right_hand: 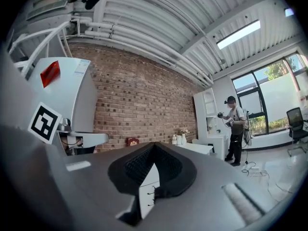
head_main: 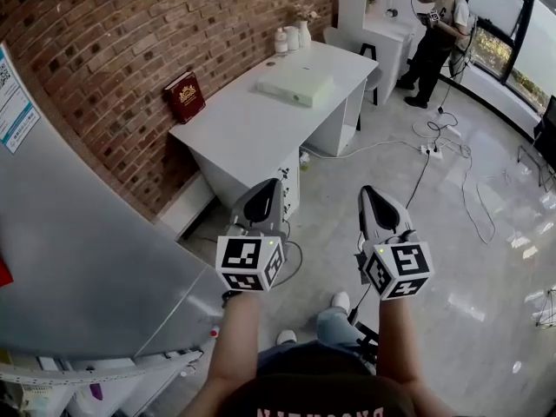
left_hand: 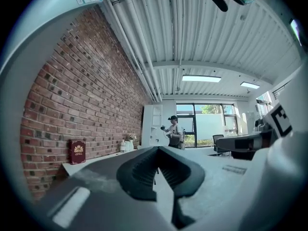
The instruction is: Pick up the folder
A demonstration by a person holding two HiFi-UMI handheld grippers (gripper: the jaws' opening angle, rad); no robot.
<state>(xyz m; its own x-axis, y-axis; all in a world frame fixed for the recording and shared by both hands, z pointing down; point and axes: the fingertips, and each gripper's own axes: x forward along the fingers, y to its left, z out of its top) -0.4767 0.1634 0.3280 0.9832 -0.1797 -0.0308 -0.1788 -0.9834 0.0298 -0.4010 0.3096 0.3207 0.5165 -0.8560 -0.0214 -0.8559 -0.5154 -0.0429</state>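
Shut and empty, the left hand-held gripper (head_main: 268,187) and right hand-held gripper (head_main: 372,193) face the folder (head_main: 295,85), well ahead on the table (head_main: 230,129), slightly nearer the left.

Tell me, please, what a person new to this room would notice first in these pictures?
First, the two grippers at the bottom middle of the head view, the left gripper and the right gripper, both shut and empty. Beyond them a white desk stands against the brick wall, with a pale folder lying flat on it and a red book leaning at its near end. Another person stands by the far windows.
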